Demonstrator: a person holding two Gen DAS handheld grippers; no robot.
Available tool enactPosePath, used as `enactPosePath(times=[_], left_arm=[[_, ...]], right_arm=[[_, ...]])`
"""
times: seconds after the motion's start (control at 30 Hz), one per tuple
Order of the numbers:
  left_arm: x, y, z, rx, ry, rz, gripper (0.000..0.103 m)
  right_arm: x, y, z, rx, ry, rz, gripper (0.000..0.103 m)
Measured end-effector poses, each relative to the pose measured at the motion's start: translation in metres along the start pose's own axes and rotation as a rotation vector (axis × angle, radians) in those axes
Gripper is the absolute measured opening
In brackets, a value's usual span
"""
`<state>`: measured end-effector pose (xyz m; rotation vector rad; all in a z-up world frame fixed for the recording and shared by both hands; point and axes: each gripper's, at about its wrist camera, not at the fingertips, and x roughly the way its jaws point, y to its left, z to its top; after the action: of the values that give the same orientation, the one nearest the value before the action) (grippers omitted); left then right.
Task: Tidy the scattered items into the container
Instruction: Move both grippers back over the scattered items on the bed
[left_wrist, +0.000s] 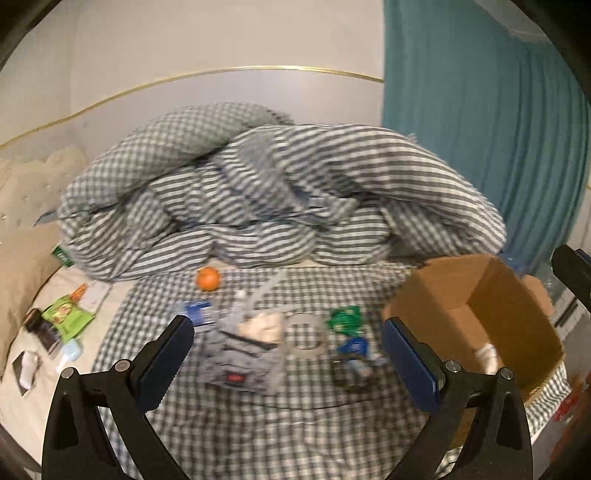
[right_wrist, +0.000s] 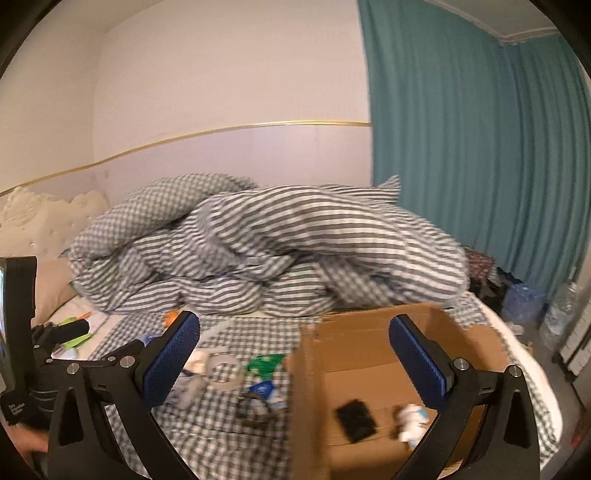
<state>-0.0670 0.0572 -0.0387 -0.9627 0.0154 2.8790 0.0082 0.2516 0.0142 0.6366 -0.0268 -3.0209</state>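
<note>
An open cardboard box (left_wrist: 491, 306) stands on the checked bedsheet at the right; the right wrist view shows its wall (right_wrist: 369, 332), with a black flat item (right_wrist: 355, 419) and a small white toy (right_wrist: 410, 422) inside. Scattered items lie left of it: a grey pouch (left_wrist: 236, 365), a tape roll (left_wrist: 304, 334), a green packet (left_wrist: 345, 319), a blue item (left_wrist: 352, 347), an orange (left_wrist: 208, 278). My left gripper (left_wrist: 288, 354) is open and empty above the pouch and tape. My right gripper (right_wrist: 295, 356) is open and empty over the box's left wall.
A rumpled striped duvet (left_wrist: 280, 199) is piled behind the items. Green snack packets (left_wrist: 68, 317) and small bottles lie on the cream sheet at the left. A teal curtain (left_wrist: 480, 129) hangs at the right. A black device (right_wrist: 22, 332) stands at the left edge.
</note>
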Motion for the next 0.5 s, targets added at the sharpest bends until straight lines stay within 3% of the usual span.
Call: enactPosePath(times=[0.2,0.5], left_arm=[[0.005,0.043,-0.006,-0.041,0.014,0.047,0.103],[0.04,0.057,-0.025,-0.027,0.081,0.036,0.103]], right_arm=[[0.022,0.037,-0.007,-0.055,0.034,0.048,0.103],[0.059,0.065,-0.032,-0.086,0.12,0.107,0.103]])
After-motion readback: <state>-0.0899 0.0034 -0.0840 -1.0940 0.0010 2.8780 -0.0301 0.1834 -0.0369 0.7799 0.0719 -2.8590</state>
